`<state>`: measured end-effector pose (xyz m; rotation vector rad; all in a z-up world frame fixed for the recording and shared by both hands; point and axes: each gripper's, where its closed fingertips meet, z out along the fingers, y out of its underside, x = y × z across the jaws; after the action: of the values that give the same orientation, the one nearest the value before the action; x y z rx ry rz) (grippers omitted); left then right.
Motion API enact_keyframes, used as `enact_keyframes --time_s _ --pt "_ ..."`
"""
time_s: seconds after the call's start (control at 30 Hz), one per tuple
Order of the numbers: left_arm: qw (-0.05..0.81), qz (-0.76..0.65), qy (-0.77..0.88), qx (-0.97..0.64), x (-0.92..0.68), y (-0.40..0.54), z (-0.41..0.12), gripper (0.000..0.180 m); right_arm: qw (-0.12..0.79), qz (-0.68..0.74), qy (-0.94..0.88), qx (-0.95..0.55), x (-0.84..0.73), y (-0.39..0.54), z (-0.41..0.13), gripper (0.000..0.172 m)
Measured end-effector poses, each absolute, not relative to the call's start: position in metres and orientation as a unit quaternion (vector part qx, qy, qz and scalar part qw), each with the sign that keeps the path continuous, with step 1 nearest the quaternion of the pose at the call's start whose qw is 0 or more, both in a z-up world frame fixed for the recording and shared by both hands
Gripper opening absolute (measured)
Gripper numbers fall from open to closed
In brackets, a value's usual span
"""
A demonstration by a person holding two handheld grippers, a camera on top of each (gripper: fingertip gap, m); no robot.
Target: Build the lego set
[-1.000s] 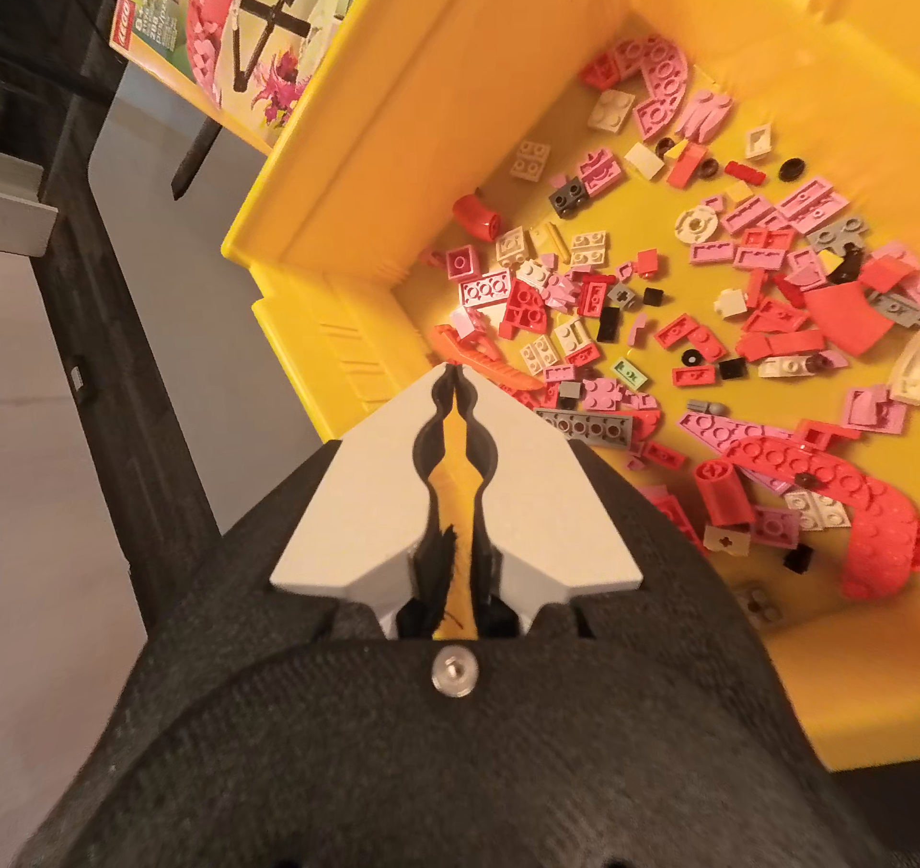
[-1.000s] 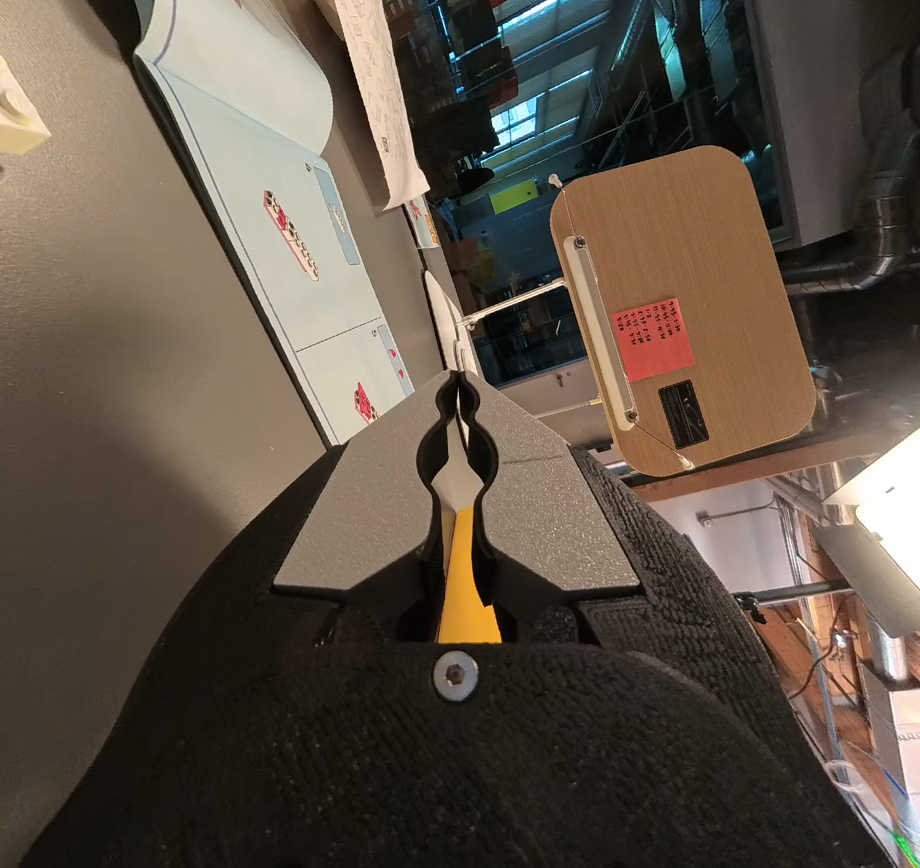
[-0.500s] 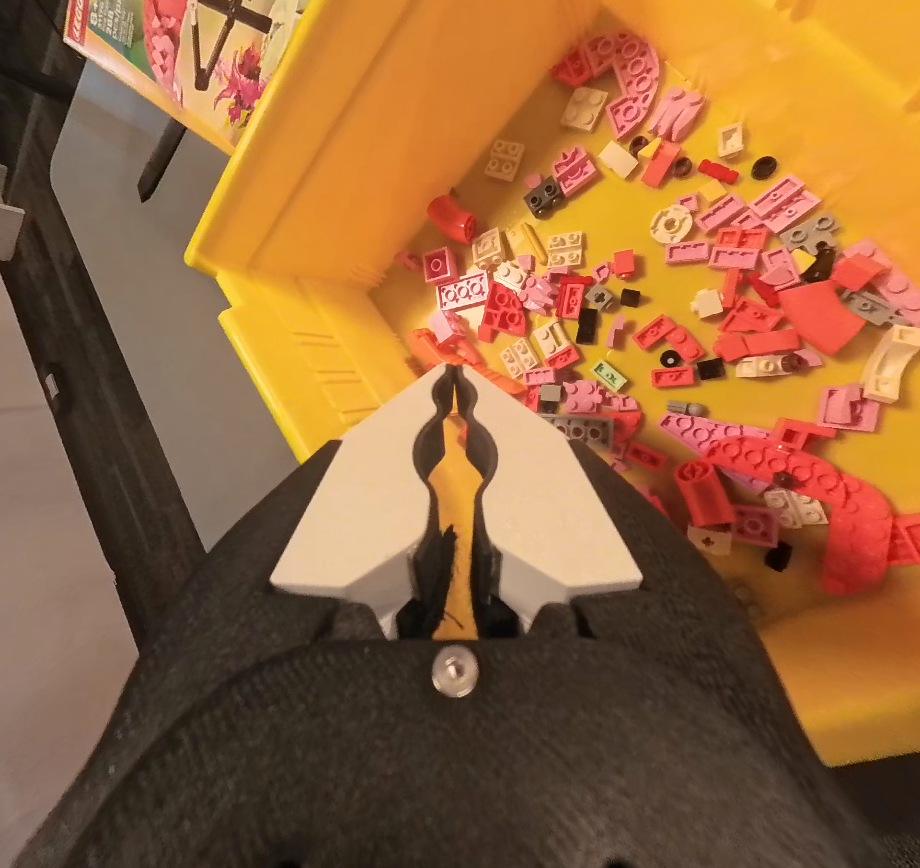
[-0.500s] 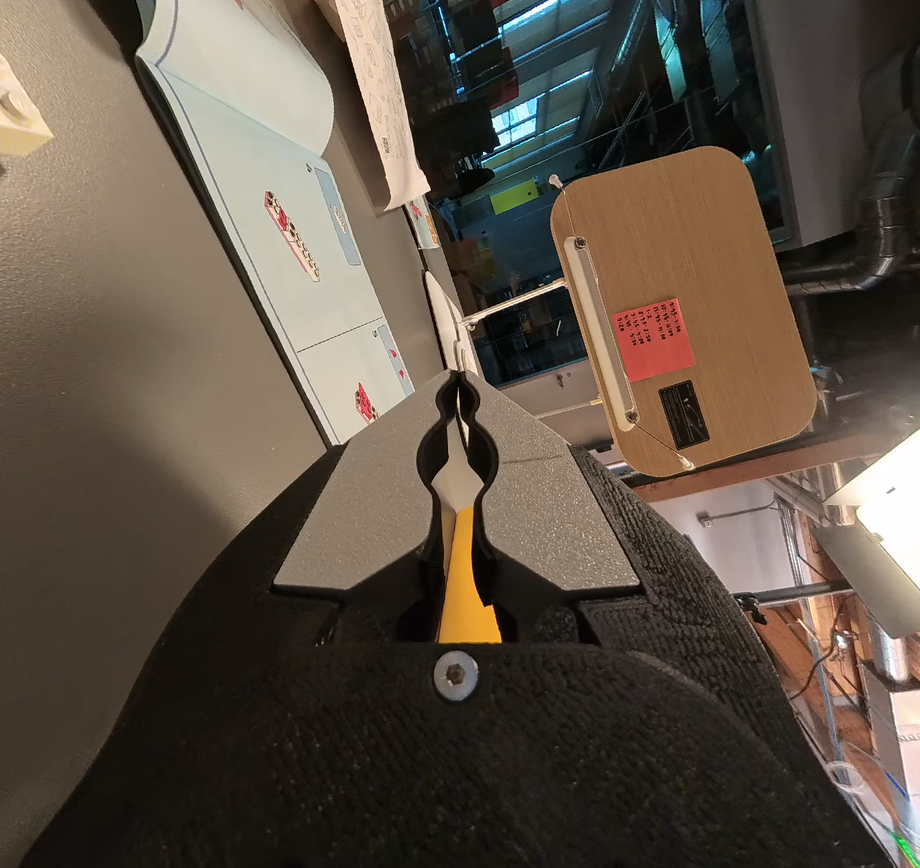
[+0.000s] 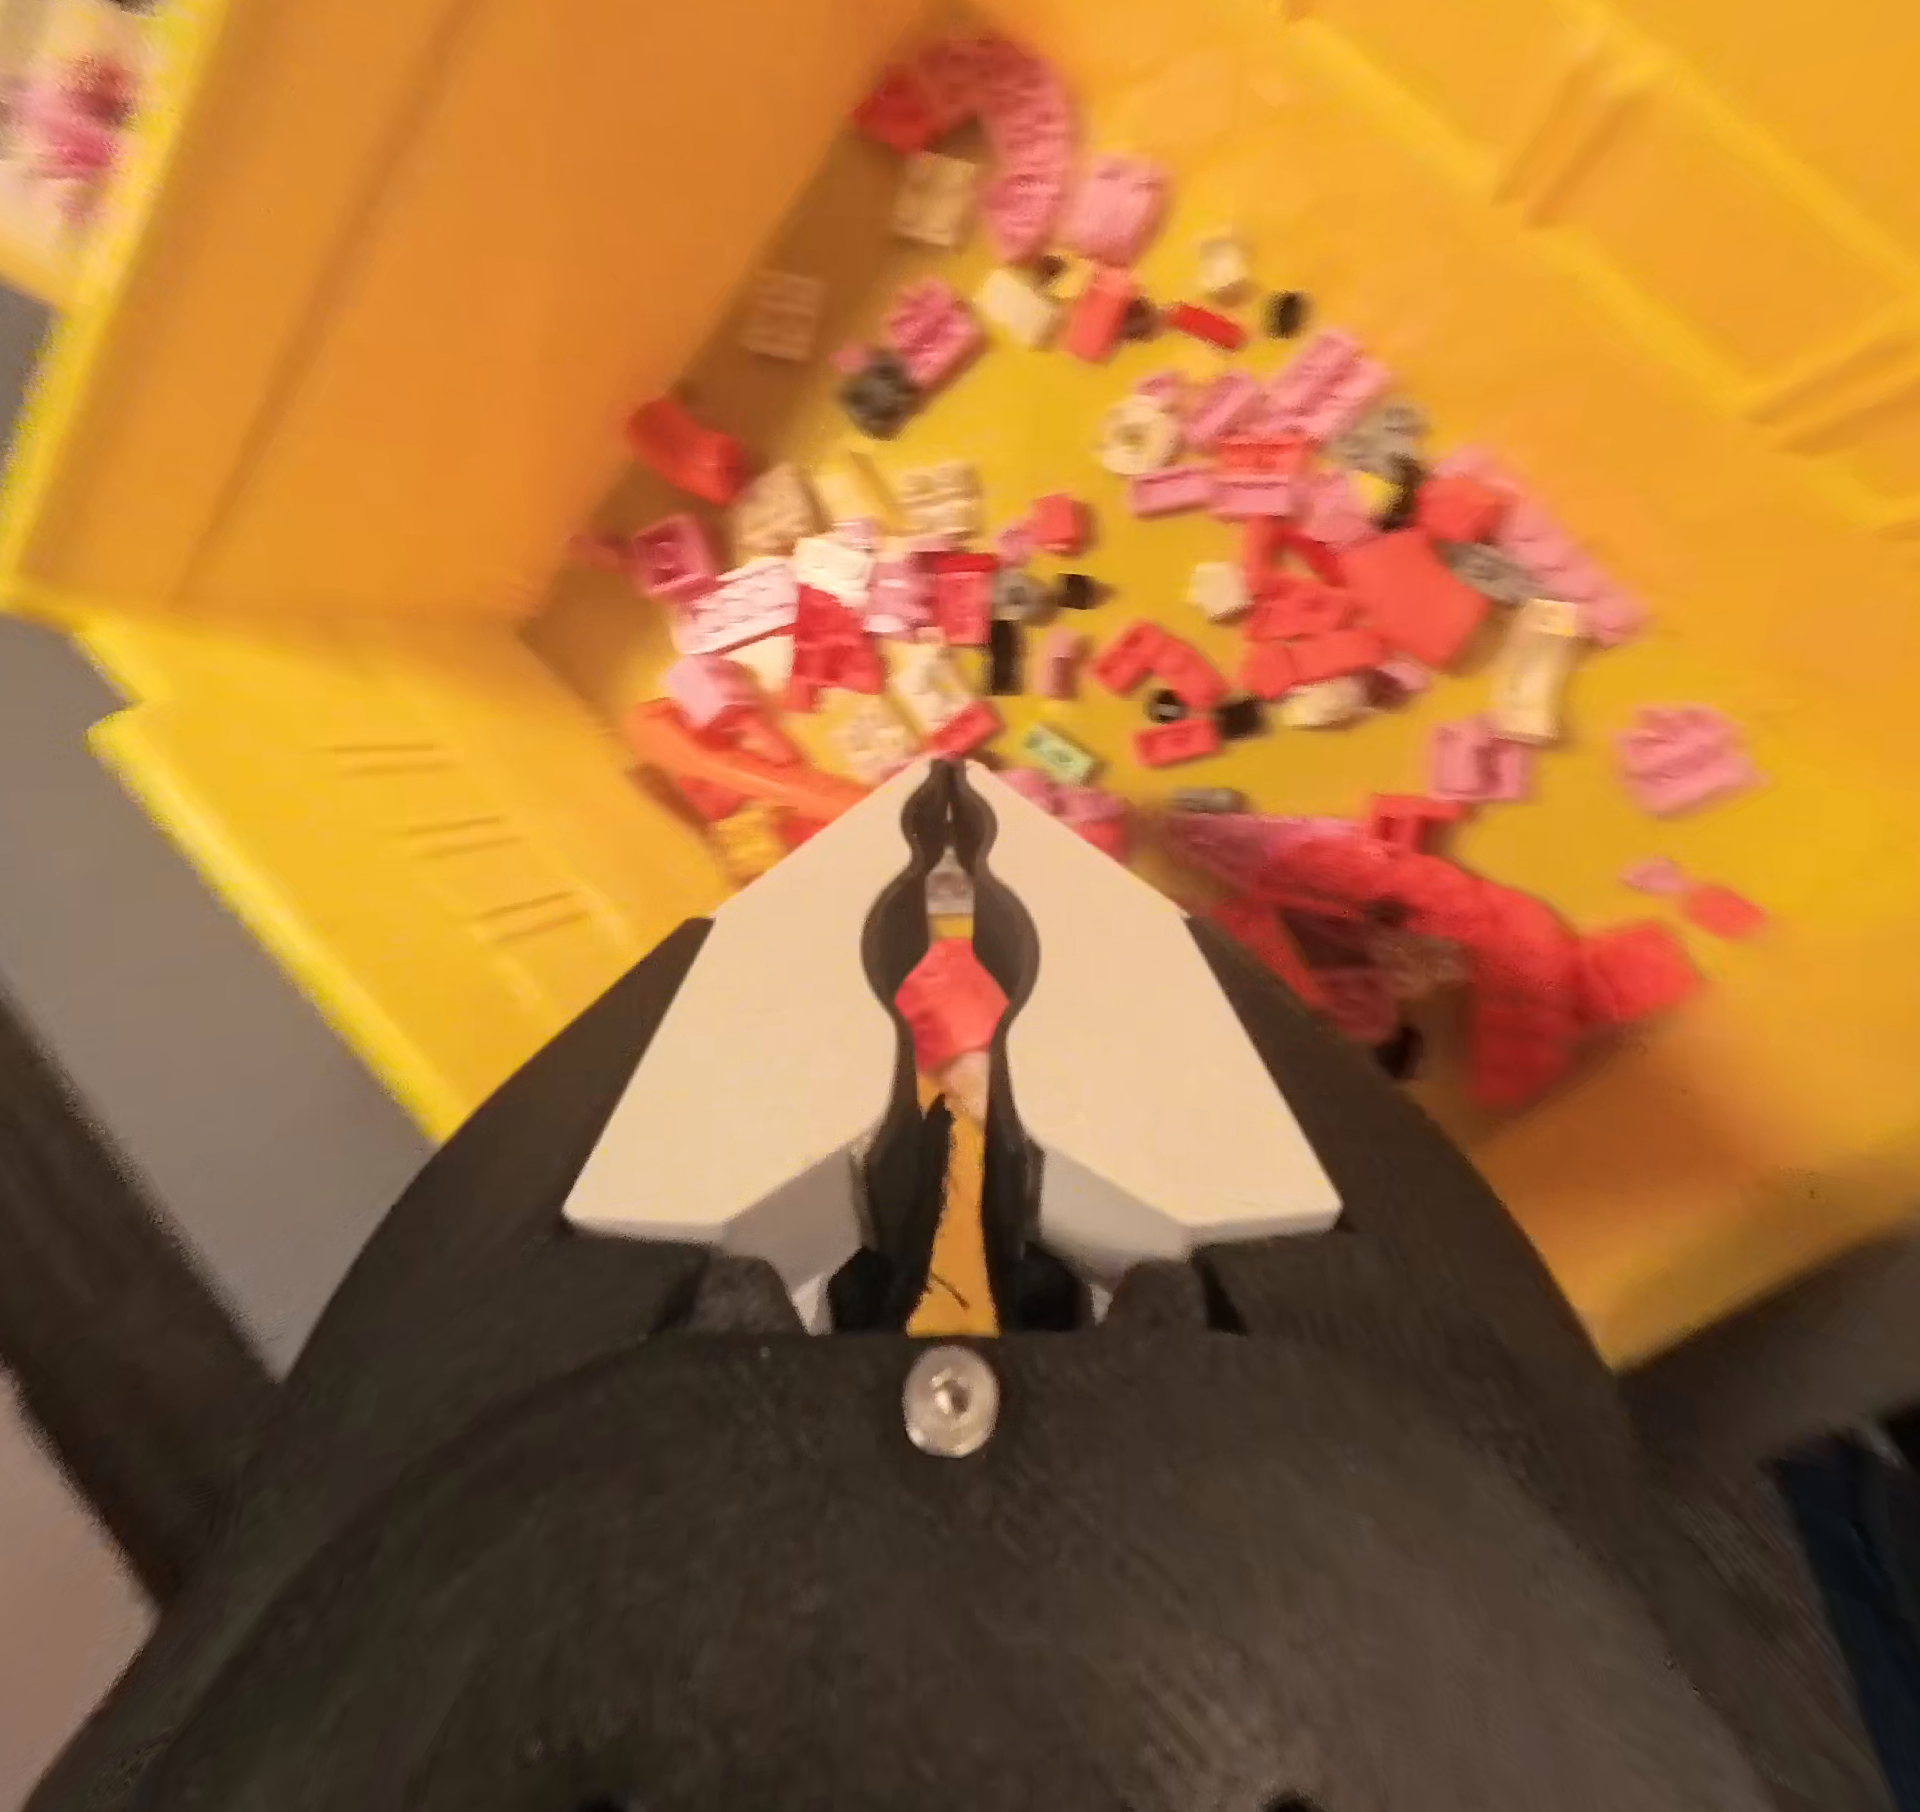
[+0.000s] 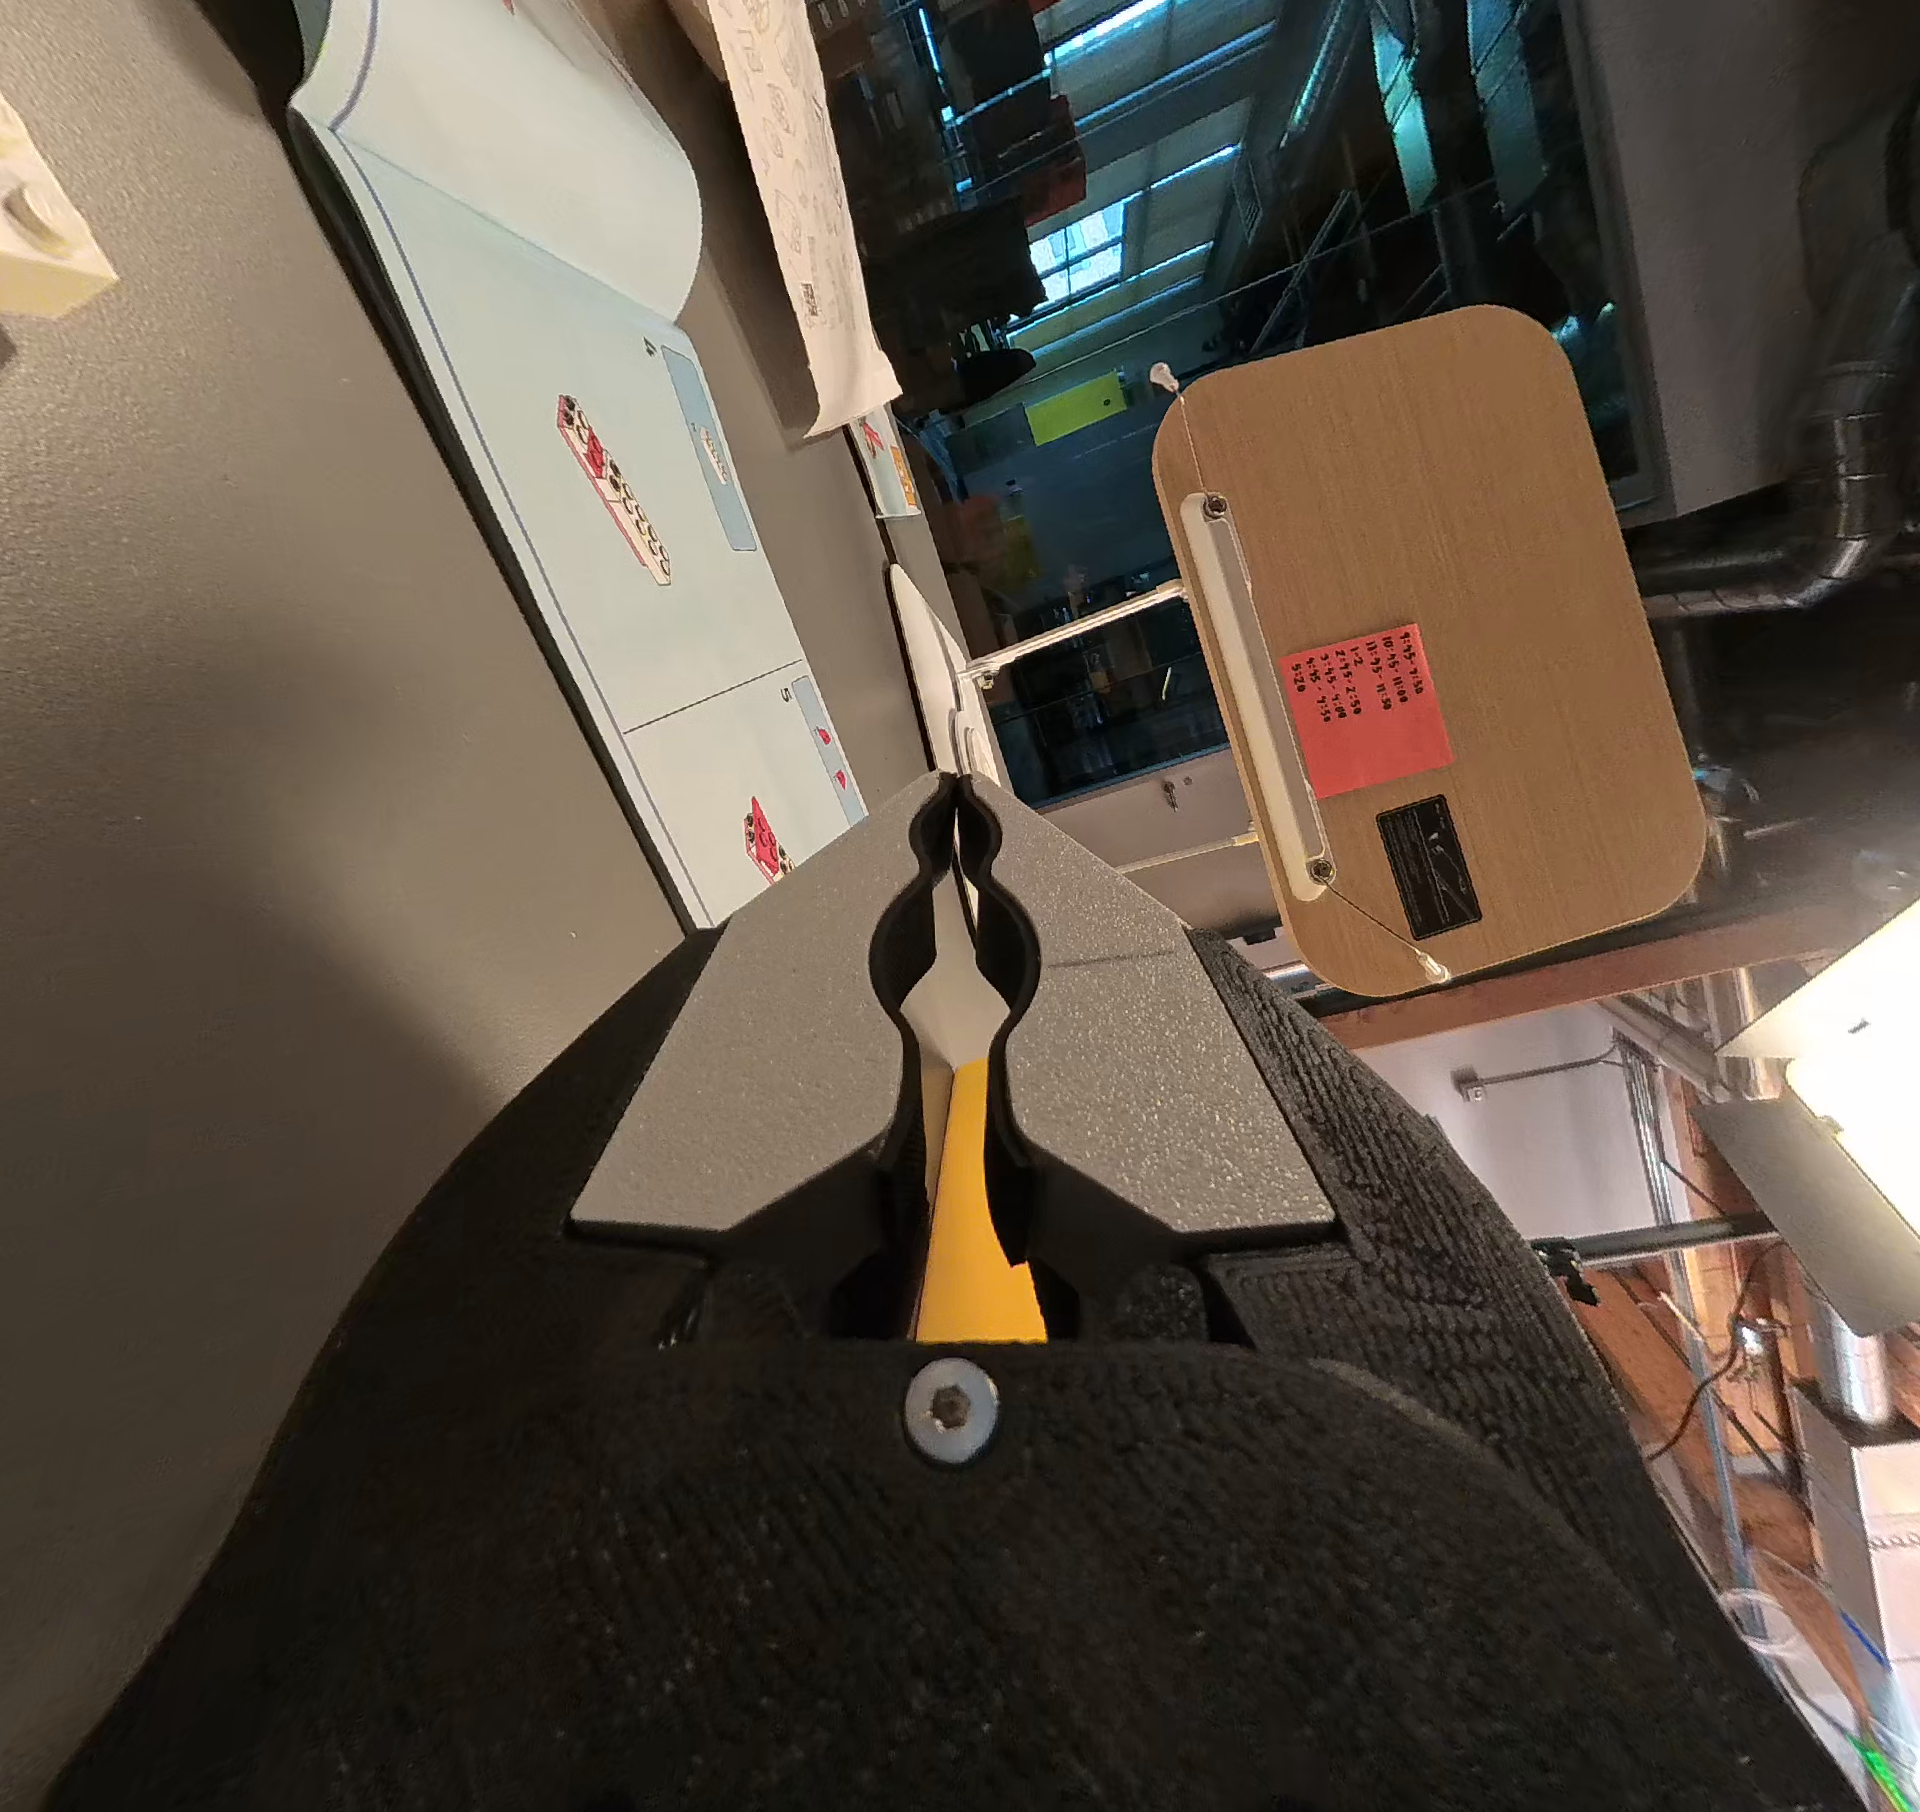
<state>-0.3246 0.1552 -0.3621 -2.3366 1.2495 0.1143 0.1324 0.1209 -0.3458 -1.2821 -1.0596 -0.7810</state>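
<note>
In the blurred left wrist view my left gripper (image 5: 951,775), with pale fingers, is shut with its tips together and nothing between them. It hangs over a yellow bin (image 5: 436,308) that holds several loose red, pink, cream and black bricks (image 5: 935,599). In the right wrist view my right gripper (image 6: 954,783), with grey fingers, is shut on nothing, lying tilted above a grey table (image 6: 260,723). An open instruction booklet (image 6: 623,557) lies just beyond its tips.
A cream brick (image 6: 36,224) sits on the table at the left edge. A wooden board with a red note (image 6: 1455,640) stands on a white stand at the right. A printed box (image 5: 62,100) lies beyond the bin. My right fingertips sit around 45 cm from my left ones.
My left gripper has moved right and forward, farther over the bin, and its view is now motion-blurred. My right gripper has not moved. Both stayed shut.
</note>
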Motion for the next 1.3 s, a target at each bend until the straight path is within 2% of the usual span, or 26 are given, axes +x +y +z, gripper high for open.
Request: enact_keyframes --time_s 0.07,0.37,0.47,0.57,1.3 --pt "0.208 -0.016 0.489 -0.847 -0.307 0.133 -0.369 0.0 0.606 -0.338 -0.46 -0.555 0.132 0.121 -0.346 0.0" --pt "0.065 -0.111 0.521 -0.844 -0.287 0.068 -0.389 0.001 0.605 -0.34 -0.461 -0.553 0.132 0.121 -0.347 0.0" --pt "0.064 -0.103 0.519 -0.846 -0.288 0.07 -0.394 0.012 0.605 -0.34 -0.462 -0.553 0.132 0.121 -0.347 0.0" --pt "0.061 -0.115 0.515 -0.847 -0.284 0.069 -0.396 0.016 0.605 -0.34 -0.462 -0.552 0.131 0.121 -0.347 0.0" --pt "0.081 -0.065 0.517 -0.85 -0.294 0.08 -0.394 0.011 0.615 -0.332 -0.449 -0.557 0.134 0.121 -0.343 0.0"
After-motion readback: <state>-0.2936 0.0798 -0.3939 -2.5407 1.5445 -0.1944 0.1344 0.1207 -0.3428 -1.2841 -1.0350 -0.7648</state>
